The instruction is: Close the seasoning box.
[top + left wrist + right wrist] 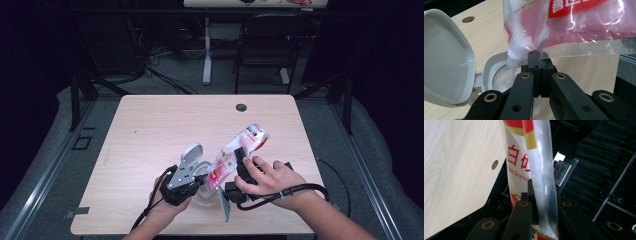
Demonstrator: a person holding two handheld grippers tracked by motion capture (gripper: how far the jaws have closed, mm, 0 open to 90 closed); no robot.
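Person at a wooden table (150,125), a gripper in each hand. The sugar bag (235,152) is up in the air over the near middle of the table, tilted, bottom end high and away, open corner low and pointing down at the jar (204,192).

Right gripper (243,167): jaws pinched tight on the bag's side seam, holding it from the right. In the right gripper view the clear seam strip and red-and-white print of the bag (529,170) run up between the jaws.

Left gripper (186,186): jaws closed narrow. In the left gripper view the jaw tips sit right at the bag's (574,22) lower corner, touching it; can't tell if plastic is actually clamped between them.

White sugar (512,67) streams from the bag corner down into the jar (499,77), which is open, with its white hinged lid (446,57) flipped up to the left. Jar sits on the table just below and beside the left gripper. Lid (192,154) also visible standing up in the high view.

Black chair (267,40) behind the table, well apart.
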